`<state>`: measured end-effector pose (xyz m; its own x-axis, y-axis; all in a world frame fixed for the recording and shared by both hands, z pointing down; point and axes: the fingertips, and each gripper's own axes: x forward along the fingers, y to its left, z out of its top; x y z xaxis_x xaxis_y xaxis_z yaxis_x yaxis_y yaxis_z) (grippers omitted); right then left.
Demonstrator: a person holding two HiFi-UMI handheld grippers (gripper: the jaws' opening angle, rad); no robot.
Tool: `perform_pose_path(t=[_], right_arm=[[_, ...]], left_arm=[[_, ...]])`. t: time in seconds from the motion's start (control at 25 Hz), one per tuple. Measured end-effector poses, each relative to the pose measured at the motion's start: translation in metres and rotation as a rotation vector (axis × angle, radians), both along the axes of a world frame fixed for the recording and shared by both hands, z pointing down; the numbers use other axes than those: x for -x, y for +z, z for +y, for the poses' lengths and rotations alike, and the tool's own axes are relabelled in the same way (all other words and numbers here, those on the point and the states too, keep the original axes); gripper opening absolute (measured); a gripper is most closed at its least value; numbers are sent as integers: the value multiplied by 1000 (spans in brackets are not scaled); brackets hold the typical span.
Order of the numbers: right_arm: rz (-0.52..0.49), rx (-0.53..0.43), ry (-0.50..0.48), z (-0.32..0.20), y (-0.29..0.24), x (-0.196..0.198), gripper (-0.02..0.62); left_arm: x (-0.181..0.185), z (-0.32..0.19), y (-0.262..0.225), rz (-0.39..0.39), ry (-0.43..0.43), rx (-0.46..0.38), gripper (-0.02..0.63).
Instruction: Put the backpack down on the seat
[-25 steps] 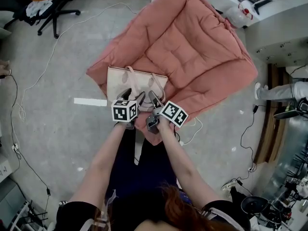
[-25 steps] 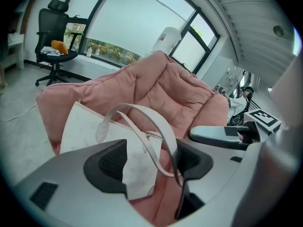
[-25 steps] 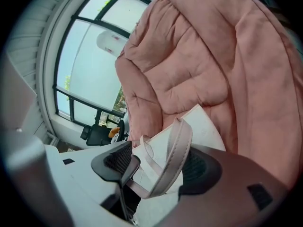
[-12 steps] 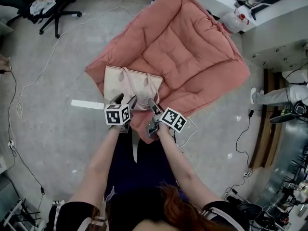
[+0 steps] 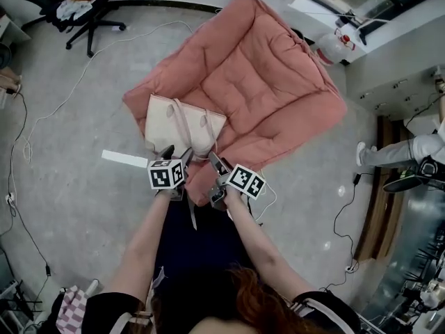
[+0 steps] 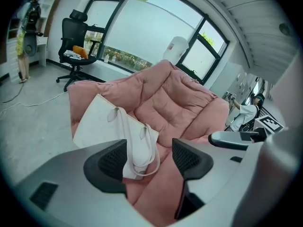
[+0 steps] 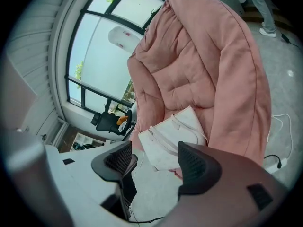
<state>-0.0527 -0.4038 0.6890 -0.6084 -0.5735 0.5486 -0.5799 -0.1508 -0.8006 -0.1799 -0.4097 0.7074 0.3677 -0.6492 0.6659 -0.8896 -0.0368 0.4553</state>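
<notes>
The grey floor (image 5: 62, 207) fills the head view, with thin cables trailing over it. On it lies the seat (image 5: 264, 82), a large pink quilted cushion turned cornerwise, one corner toward the person. It also shows in the left gripper view (image 6: 180, 96) and the right gripper view (image 7: 208, 65). A black office chair (image 5: 80, 9) with an orange thing on it stands well apart at the upper left.

The backpack (image 5: 163, 120), a flat cream bag, lies on the seat's near-left part, its lower left corner at the seat's edge. Its long axis runs left to right across the head view, dipping slightly to the right. Its two straps lie across its face, and their loops point toward the person, as the left gripper view (image 6: 99, 122) shows. In the right gripper view (image 7: 165, 141) it lies beyond the jaws.

The left tongs (image 5: 176, 152) hover at the bag's near edge, jaws wide apart with nothing between them (image 6: 149, 155). The right tongs (image 5: 217, 164) are just beside, over the seat's near corner, also spread and empty (image 7: 154, 162).

The only print that shows is the black-and-white square patterns on the left marker cube (image 5: 165, 174) and the right marker cube (image 5: 245, 181). A white strip (image 5: 124, 158) lies on the floor left of the tongs.
</notes>
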Motion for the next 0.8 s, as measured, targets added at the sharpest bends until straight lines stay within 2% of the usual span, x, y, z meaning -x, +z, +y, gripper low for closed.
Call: perform_pose_path(t=[0.16,0.32,0.48,0.64,0.8], right_arm=[[1,-108,-59,8,-21,-13,296],[-19,-162,-134,22,-38,-25,296],[4,-245,-198,37,-63,-31,295],[19,-359,-270,42,-92,-35,295],[12,-500,-292,42,-141,-45,295]], left_arm=[[-13,14,-14,-13,-38,-27,288],[-39,29,-34,-58,5,-73,288],[-64,38,-73,-137,73,-180,288],[-74,46,-113,-198,56,-289,287],[-85,59,-157,-249,67,-381,287]])
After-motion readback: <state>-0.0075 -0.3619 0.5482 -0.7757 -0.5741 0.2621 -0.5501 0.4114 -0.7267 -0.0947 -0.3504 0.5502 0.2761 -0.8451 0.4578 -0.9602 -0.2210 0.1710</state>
